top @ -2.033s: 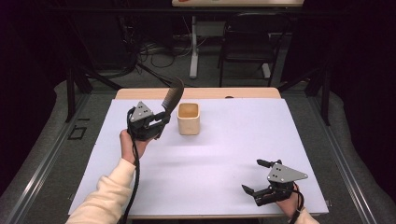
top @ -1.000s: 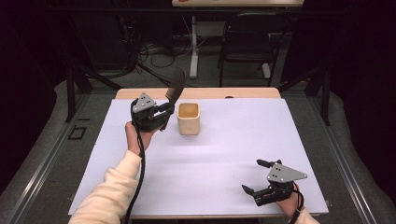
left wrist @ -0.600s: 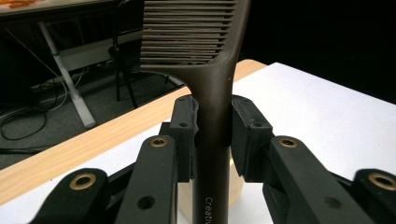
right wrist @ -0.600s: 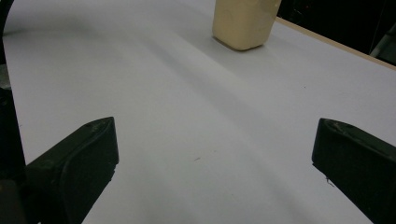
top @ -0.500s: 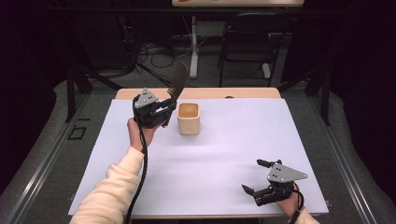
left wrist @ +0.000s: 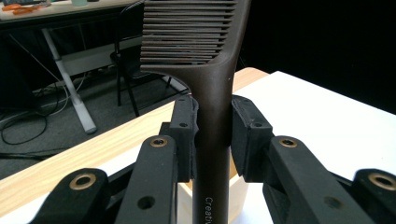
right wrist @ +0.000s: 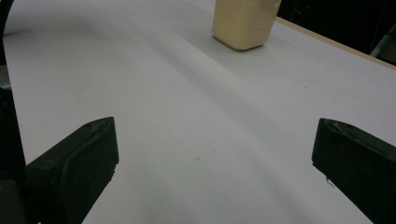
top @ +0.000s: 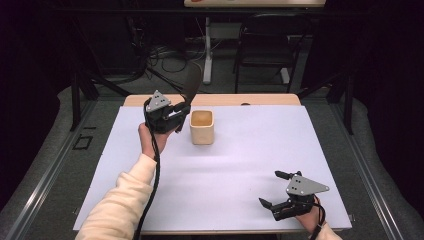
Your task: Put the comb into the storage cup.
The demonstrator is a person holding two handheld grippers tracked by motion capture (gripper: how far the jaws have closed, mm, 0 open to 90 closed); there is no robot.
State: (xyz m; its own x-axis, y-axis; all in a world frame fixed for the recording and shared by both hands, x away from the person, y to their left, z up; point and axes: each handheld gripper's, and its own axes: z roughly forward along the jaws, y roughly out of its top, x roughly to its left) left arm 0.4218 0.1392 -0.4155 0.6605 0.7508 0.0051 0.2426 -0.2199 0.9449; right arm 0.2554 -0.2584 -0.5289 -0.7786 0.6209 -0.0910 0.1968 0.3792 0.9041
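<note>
So the left tool is clamped on a dark brown comb, and the grip is down on the handle, just below where the teeth start. You can see it best in the left gripper view: both pads squeeze the handle from either side, teeth end sticking up past the jaws, the printed end of the handle hanging below them. That makes sense to me, since holding it by the neck leaves the long plain handle free to go in first. From the high view the comb stands nearly upright, tilted a bit toward 12 o'clock, and it's up in the air at about 10 o'clock from the little beige cup, close beside it but not in it yet. The cup sits on the white tabletop toward the far edge, open top facing up, looks empty from here. My guess is the handle is being lined up over the cup mouth so it can drop in teeth-up like a pen holder, and the slight tilt will need straightening or the handle end could catch the rim and tip the cup. The right tool is parked way off at 5 o'clock near the front edge, jaws spread wide with nothing between them, aimed across the bare tabletop at the cup. Looks like it's just keeping out of the way, though it could steady the cup if needed.
</note>
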